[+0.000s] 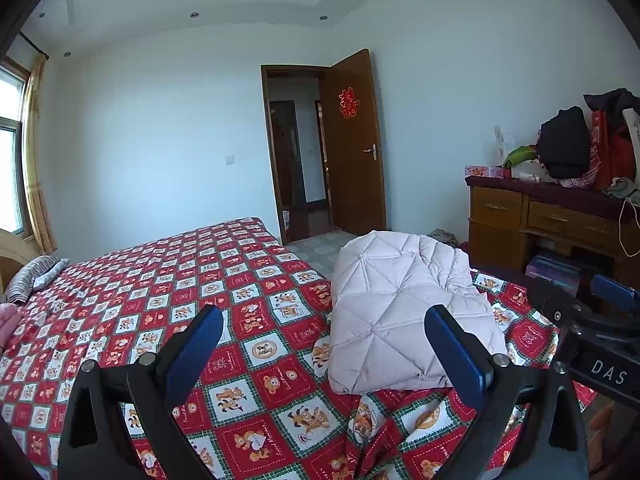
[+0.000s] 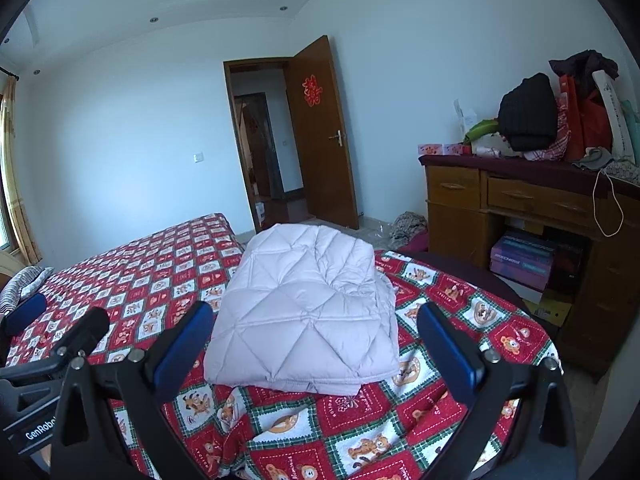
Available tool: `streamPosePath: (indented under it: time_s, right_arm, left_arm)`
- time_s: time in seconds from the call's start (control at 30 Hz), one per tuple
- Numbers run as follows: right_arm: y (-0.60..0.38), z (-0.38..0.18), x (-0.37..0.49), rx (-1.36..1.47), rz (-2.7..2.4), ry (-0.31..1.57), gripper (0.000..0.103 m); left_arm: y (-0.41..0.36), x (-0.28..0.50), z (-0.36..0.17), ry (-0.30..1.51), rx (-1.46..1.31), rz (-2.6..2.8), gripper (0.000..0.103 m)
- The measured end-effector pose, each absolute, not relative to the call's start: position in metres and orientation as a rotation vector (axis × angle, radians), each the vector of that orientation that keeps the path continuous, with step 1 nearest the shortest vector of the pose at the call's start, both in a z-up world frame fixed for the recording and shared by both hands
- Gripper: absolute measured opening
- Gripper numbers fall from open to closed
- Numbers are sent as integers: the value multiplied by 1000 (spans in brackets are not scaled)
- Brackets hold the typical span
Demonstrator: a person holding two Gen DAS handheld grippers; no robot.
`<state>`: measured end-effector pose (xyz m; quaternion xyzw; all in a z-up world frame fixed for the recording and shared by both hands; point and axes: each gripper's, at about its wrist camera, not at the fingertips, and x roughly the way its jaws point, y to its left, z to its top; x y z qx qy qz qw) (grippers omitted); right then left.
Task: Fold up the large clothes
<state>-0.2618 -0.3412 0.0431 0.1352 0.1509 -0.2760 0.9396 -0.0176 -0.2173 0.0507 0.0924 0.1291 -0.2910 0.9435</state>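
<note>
A pale lilac quilted down coat [image 1: 396, 312] lies folded into a thick rectangular bundle on the red bear-patterned bedspread [image 1: 168, 280]. It also shows in the right wrist view [image 2: 308, 308], near the bed's near corner. My left gripper [image 1: 324, 320] is open and empty, held above the bed just left of the bundle. My right gripper [image 2: 316, 316] is open and empty, with the bundle straight ahead between its blue fingers. The right gripper also shows at the right edge of the left wrist view [image 1: 592, 320]. The left gripper shows at the left edge of the right wrist view [image 2: 48, 328].
A wooden dresser [image 2: 520, 200] piled with bags and clothes stands to the right of the bed. An open brown door [image 2: 320, 132] is in the far wall. A striped pillow [image 1: 32, 280] lies at the bed's far left. Clothes lie on the floor [image 2: 408, 224].
</note>
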Motion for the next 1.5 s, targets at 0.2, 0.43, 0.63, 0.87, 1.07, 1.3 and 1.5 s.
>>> streamPosePath:
  time_s: [0.2, 0.43, 0.63, 0.87, 1.07, 1.3, 1.5]
  right_arm:
    - [-342, 43, -263, 280, -566, 309, 103]
    - [-344, 43, -264, 295, -569, 311, 103]
    - [-344, 43, -264, 300, -568, 313, 103]
    - [-345, 44, -264, 302, -569, 314, 103]
    - [-343, 44, -265, 306, -571, 311, 103]
    - [-344, 44, -264, 303, -575, 310, 103]
    - [-346, 43, -262, 310, -574, 320, 103]
  left_arm:
    - [-218, -15, 49, 278, 188, -593, 101]
    - [-219, -16, 49, 275, 199, -595, 101]
    - [-220, -17, 49, 274, 202, -594, 101]
    - [-219, -17, 50, 274, 202, -594, 101]
    - [-219, -17, 49, 281, 202, -593, 101]
    - [-220, -15, 48, 269, 223, -555, 101]
    - [-220, -14, 46, 245, 240, -522, 101]
